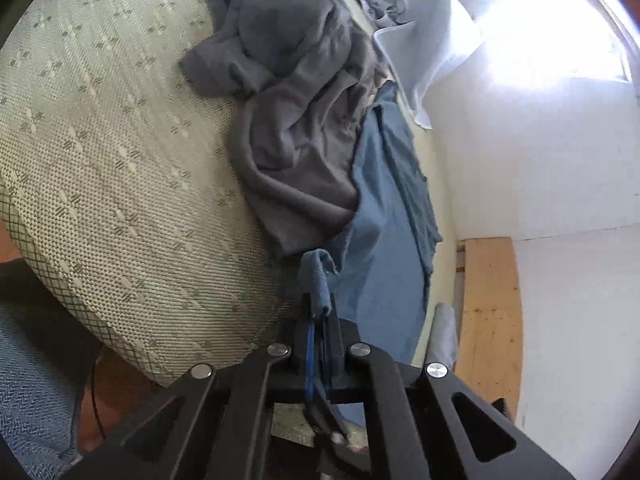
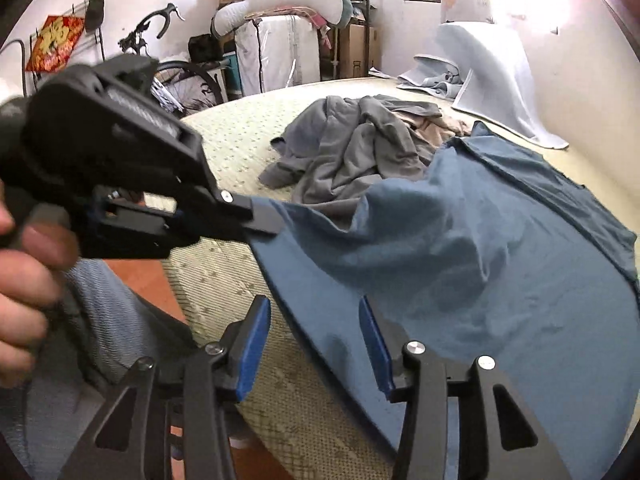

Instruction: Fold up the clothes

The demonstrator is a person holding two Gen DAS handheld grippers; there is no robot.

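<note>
A blue shirt [image 2: 480, 264] lies spread over the near corner of the bed. My left gripper [image 1: 320, 312] is shut on a bunched corner of the blue shirt [image 1: 384, 216]; from the right wrist view the left gripper [image 2: 268, 220] lifts that edge off the mattress, held by a hand at the left. My right gripper [image 2: 314, 344] stands open just above the shirt's near edge, its blue pads [image 2: 250, 352] apart with nothing pinched between them. A crumpled grey garment [image 1: 296, 120] lies behind the shirt, also seen as the grey garment [image 2: 352, 144] mid-bed.
The patterned mattress [image 1: 104, 168] fills the left. A pale blue blanket [image 2: 492, 80] is heaped at the far corner against the wall. A wooden bed frame [image 1: 488, 312] shows at the right. A bicycle [image 2: 176, 76], cardboard boxes and bedding stand beyond the bed.
</note>
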